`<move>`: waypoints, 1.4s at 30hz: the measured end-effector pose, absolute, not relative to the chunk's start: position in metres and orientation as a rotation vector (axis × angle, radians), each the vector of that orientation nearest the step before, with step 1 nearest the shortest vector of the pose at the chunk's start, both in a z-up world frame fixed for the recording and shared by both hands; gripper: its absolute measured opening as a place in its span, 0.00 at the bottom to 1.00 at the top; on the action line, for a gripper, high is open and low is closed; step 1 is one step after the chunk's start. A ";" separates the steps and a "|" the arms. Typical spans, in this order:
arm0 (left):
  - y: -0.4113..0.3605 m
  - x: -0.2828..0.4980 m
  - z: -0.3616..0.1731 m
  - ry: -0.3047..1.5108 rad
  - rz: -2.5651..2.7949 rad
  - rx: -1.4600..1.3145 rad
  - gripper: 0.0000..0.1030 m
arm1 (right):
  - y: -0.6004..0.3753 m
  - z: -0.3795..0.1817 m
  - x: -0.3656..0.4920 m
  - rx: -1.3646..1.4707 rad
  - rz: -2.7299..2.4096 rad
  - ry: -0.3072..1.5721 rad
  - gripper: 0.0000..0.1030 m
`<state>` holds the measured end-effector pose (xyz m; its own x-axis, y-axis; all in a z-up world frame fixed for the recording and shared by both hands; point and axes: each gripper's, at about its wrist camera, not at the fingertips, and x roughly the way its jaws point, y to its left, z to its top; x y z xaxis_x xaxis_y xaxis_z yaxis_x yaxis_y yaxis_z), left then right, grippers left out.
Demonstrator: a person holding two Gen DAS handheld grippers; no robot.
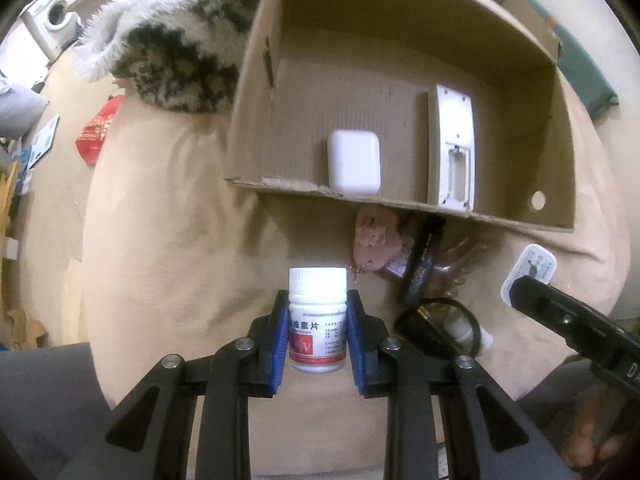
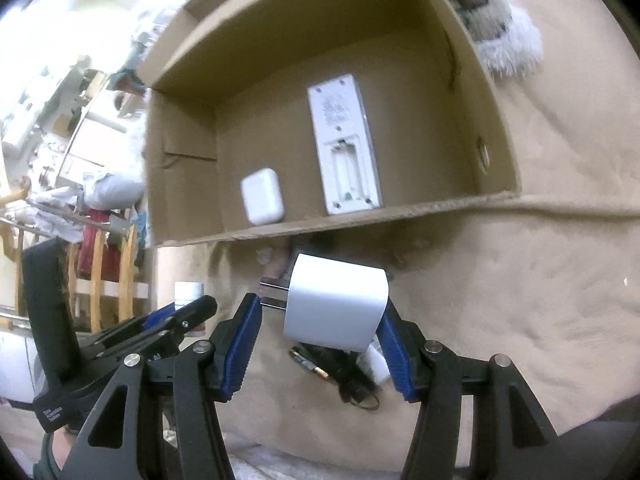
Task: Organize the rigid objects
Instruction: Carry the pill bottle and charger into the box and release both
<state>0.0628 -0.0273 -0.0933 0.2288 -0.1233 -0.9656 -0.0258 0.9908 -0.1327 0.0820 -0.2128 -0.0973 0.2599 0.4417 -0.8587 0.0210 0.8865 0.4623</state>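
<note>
My left gripper (image 1: 318, 294) is shut on a white pill bottle (image 1: 318, 324) with a red label and holds it upright above the beige bedding. My right gripper (image 2: 320, 304) is shut on a white charger plug (image 2: 336, 300), whose prongs point at the left pad. Ahead lies an open cardboard box (image 1: 360, 196) with a white earbud case (image 1: 354, 162) and a white remote (image 1: 452, 148) lying face down inside. The right wrist view shows the same box (image 2: 360, 216), case (image 2: 262, 196) and remote (image 2: 344, 144). It also shows the left gripper (image 2: 200, 308) to the left, with the bottle cap (image 2: 189, 290).
Pink hair clips (image 1: 376, 244) and a black ring-shaped item (image 1: 424, 268) lie just before the box. Black cable and small bits (image 2: 340, 372) lie under the charger. A furry grey throw (image 1: 160, 52) sits left of the box, a red packet (image 1: 98, 132) further left.
</note>
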 end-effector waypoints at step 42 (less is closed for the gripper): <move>-0.039 0.156 -0.054 1.143 -0.075 -0.008 0.23 | -0.227 -0.064 0.166 0.363 0.342 1.127 0.59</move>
